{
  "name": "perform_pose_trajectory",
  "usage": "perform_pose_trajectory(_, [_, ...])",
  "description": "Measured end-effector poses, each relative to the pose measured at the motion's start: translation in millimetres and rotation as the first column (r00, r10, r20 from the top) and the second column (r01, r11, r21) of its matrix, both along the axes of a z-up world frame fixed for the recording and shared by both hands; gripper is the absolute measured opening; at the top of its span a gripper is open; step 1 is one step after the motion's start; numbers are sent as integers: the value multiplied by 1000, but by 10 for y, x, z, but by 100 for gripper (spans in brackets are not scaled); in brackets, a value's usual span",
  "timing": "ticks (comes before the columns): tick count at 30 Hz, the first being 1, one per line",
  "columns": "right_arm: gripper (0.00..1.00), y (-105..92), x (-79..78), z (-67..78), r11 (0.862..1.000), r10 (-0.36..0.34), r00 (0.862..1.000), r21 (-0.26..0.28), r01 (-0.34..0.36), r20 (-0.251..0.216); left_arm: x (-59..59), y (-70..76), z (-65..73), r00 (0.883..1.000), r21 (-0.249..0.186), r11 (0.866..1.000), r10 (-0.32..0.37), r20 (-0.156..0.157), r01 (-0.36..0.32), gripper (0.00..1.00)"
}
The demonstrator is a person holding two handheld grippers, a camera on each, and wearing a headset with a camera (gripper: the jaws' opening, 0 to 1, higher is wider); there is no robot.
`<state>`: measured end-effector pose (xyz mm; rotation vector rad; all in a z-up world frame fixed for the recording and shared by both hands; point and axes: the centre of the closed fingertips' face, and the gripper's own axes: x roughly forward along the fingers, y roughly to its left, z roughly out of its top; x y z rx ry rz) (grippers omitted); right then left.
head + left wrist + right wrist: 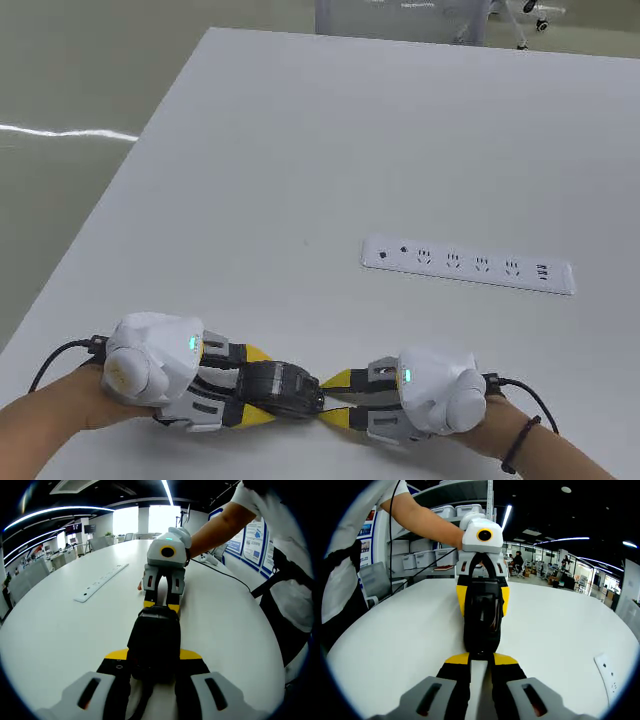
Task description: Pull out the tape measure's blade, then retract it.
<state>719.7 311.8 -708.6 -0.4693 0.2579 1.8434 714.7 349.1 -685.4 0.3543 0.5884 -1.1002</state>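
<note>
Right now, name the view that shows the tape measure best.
The right gripper view: the tape measure faces the camera, clamped between the left gripper's yellow jaws. The left gripper view shows its dark back, close up. The head view shows it small, between the two grippers.

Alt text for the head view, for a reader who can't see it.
Two hand-held grippers meet tip to tip on a white table: the left gripper clamps a black tape measure, and the right gripper reaches its free end. A white power strip lies beyond them.
</note>
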Motion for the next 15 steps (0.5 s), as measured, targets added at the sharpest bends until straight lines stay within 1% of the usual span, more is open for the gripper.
perform_pose_trajectory(15, [14, 1, -1, 1, 1000, -4, 1000, 1, 4, 0, -1, 7, -2, 1000, 14, 1000, 0, -4, 0, 30])
